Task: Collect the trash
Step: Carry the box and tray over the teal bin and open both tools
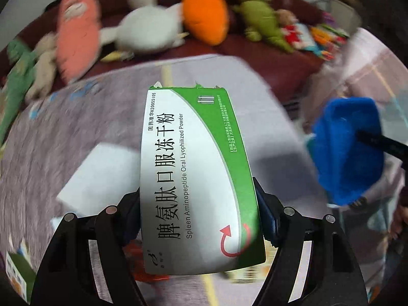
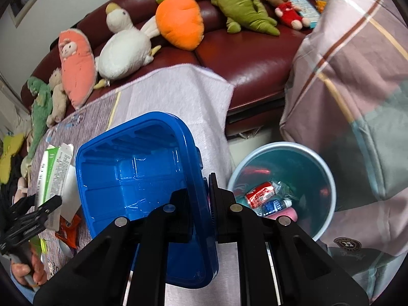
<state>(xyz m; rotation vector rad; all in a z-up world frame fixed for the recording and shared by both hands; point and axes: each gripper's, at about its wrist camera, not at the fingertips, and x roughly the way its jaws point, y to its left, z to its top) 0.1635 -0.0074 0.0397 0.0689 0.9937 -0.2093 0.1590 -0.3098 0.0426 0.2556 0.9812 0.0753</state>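
The left gripper [image 1: 199,219] has its jaws spread wide and clamped on the two long sides of a green-and-white cardboard medicine box [image 1: 196,173], which stands up along the fingers; its lower end is cut off behind the gripper body and its torn top flap is only partly legible. Under it, a red-orange crumpled wrapper [image 1: 142,260] shows in slivers between the fingers, too hidden to identify. A flat white sheet or box [image 1: 102,178] lies on the grey-lilac cloth covering the bench [image 1: 51,140], blurred by motion.

The right gripper [image 2: 201,204] has its jaws nearly together, pinching the rim of a blue plastic rectangular tray [image 2: 137,173], held tilted with its hollow facing the camera; the tray's lower corner disappears behind the fingers. The tray covers much of the bench's near edge. Past the bench's right edge, lower down, stands a pale blue round waste bin [image 2: 326,173], holding a red-and-white packet [image 2: 260,193] and a small blue-labelled bottle [image 2: 274,206]; the bin's near rim is hidden by the gripper.

A person's hand [image 2: 28,270] shows at the lower left, partly cut off.

Beyond the bench's far edge, a dark red leather sofa [image 2: 255,63] carries plush toys, among them an orange carrot cushion [image 2: 181,23] and a white goose [image 2: 122,48].
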